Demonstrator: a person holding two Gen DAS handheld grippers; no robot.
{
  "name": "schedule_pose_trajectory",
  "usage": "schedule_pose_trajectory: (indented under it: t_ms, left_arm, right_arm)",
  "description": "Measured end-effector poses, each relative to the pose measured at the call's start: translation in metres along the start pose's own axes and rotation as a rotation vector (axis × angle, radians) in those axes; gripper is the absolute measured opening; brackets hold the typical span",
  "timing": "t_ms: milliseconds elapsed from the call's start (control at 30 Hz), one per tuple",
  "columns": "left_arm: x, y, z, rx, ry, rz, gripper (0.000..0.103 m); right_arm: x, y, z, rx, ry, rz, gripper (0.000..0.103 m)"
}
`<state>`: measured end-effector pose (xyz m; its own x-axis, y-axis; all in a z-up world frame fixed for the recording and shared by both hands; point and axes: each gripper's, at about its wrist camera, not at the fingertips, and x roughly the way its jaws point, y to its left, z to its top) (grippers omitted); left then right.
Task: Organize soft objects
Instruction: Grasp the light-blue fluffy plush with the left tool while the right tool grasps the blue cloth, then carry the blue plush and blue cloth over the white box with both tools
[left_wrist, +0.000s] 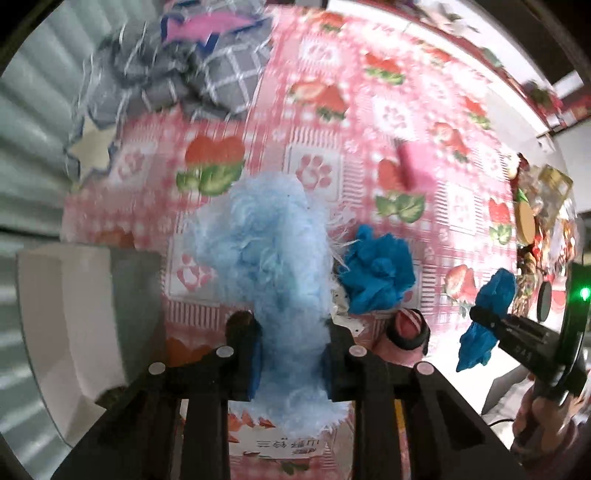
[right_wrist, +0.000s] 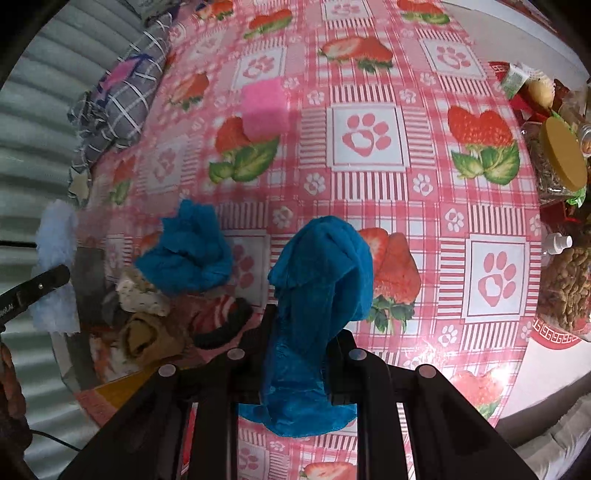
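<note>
My left gripper (left_wrist: 291, 326) points down and is shut on a light blue fluffy cloth (left_wrist: 258, 240), which hangs above the strawberry tablecloth (left_wrist: 332, 110). A crumpled dark blue cloth (left_wrist: 376, 273) lies on the table just right of it. My right gripper (right_wrist: 304, 328) is shut on a second dark blue cloth (right_wrist: 321, 266), lifted off the table. The left wrist view shows that gripper (left_wrist: 484, 317) at the right, in a person's hand. A pink sponge block (right_wrist: 264, 110) sits farther back. A striped sock (right_wrist: 218, 314) and beige socks (right_wrist: 144, 291) lie in a heap at lower left.
A grey plaid fabric bundle (right_wrist: 122, 103) lies at the table's far left edge by a corrugated wall. Jars of snacks with a yellow lid (right_wrist: 561, 158) crowd the right edge. A white container (left_wrist: 74, 314) stands left of the left gripper.
</note>
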<state>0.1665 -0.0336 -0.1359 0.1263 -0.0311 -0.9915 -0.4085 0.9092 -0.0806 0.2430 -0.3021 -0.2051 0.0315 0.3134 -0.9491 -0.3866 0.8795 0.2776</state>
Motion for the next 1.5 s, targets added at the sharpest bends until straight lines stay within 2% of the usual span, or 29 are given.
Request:
schedule_pose_trajectory:
  t_ms: [167, 400, 867, 1100, 1500]
  left_arm:
    - [-0.017, -0.01, -0.012, 0.081, -0.05, 0.006, 0.028]
    - [-0.03, -0.01, -0.038, 0.145, -0.089, -0.002, 0.028]
    - [-0.057, 0.012, -0.1, 0.23, -0.116, -0.037, 0.028]
    - [-0.069, 0.027, -0.13, 0.243, -0.133, -0.055, 0.028]
    - [-0.085, 0.073, -0.157, 0.18, -0.179, -0.064, 0.028]
  right_arm:
    - [-0.025, 0.014, -0.002, -0.016, -0.036, 0.016, 0.022]
    - [-0.047, 0.049, -0.013, -0.045, -0.076, 0.036, 0.022]
    - [-0.087, 0.098, -0.067, -0.074, -0.122, 0.005, 0.022]
    - [-0.093, 0.12, -0.1, -0.078, -0.117, 0.004, 0.022]
    - [-0.091, 0.179, -0.14, -0.147, -0.103, 0.001, 0.022]
